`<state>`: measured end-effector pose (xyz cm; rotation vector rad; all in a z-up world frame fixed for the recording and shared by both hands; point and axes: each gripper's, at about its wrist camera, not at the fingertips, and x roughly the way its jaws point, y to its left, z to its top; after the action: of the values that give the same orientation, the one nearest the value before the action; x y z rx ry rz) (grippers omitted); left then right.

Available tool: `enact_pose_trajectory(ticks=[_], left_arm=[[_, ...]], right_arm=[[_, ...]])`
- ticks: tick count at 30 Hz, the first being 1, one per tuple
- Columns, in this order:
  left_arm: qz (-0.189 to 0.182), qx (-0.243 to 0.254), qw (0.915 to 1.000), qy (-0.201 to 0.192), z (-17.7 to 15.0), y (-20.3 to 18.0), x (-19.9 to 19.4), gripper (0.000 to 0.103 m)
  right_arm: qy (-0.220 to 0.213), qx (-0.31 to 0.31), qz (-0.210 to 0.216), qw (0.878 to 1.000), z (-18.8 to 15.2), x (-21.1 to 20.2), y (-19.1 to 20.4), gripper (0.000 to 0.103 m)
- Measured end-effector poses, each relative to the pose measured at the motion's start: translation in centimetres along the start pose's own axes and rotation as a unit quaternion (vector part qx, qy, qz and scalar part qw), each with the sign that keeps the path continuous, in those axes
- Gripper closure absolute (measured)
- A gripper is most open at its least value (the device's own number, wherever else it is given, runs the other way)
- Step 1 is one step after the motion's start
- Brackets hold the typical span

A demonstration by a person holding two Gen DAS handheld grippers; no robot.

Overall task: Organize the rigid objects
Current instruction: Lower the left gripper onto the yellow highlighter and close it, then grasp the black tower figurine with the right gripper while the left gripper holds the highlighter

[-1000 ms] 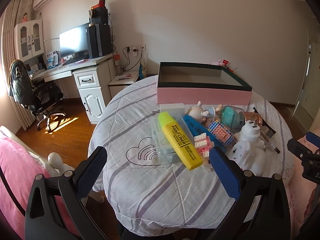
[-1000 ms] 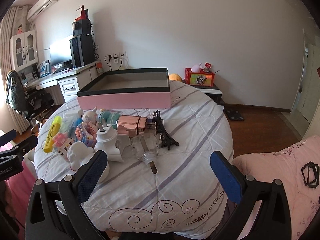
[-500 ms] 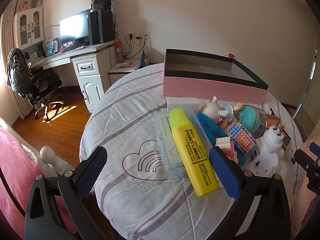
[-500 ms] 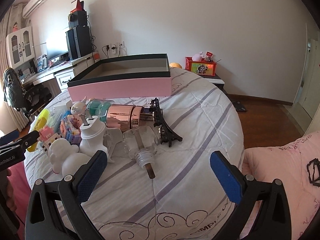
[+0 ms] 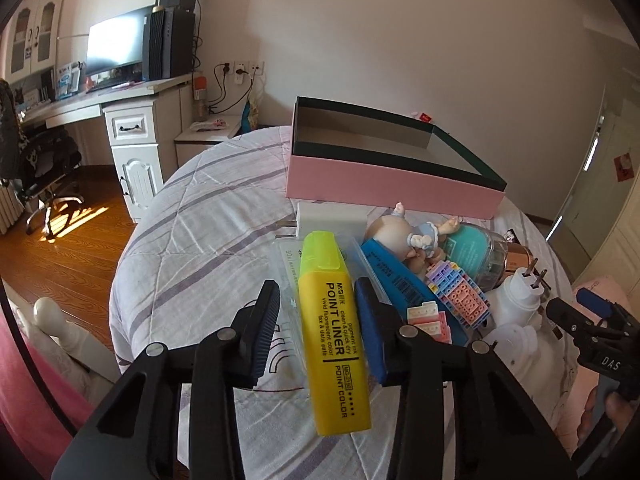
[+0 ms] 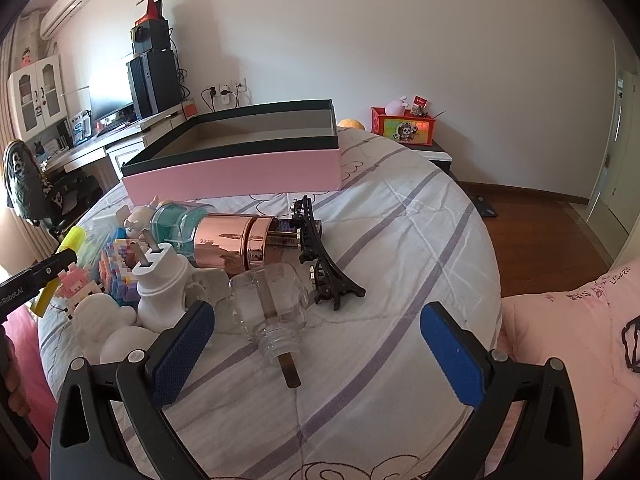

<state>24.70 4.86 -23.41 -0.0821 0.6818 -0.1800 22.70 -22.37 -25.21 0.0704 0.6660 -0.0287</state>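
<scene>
The left gripper (image 5: 316,312) has just been closing, and the yellow highlighter (image 5: 332,332) now stands between its fingers (image 5: 266,336) at lower centre of the left wrist view; the right-hand blue pad lies against the marker's side, while the left-hand pad looks to be at its edge or a hair off, so whether the grip is fully made I cannot tell for sure. The marker's long axis runs nearly along the line the gripper points, cap end away toward the pink box (image 5: 392,184) at upper centre, butt end toward the camera, so the fingers pinch it across its narrow width around the middle of its body. It rests partly on a clear plastic case (image 5: 286,264) at the left edge of the heap of toys, with a blue box (image 5: 394,276) just beside it on the right. Judging from this, the coming move is a lift and a carry forward into the open box, which lies straight ahead. The right gripper (image 6: 316,352) stands wide open with nothing between its pads, hovering over the counter (image 6: 400,240) in front of a glass bottle (image 6: 272,308) lying on its side, neck toward the camera; the left hand is plainly the one placed for the highlighter.
</scene>
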Motion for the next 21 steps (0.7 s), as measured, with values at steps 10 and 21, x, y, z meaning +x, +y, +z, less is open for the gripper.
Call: enact_pose_trajectory(ticks=[10, 21], left_arm=[[0.035, 0.027, 0.999, 0.0, 1.0, -0.5, 0.0, 0.076], [0.047, 0.053, 0.9973, -0.019, 3.1, -1.8, -0.3, 0.076]], right_arm=[[-0.011, -0.002, -0.012, 1.0, 1.4, 1.4, -1.4, 0.0], [0.043, -0.033, 0.033, 0.998, 4.7, 6.6, -2.5, 0.029]])
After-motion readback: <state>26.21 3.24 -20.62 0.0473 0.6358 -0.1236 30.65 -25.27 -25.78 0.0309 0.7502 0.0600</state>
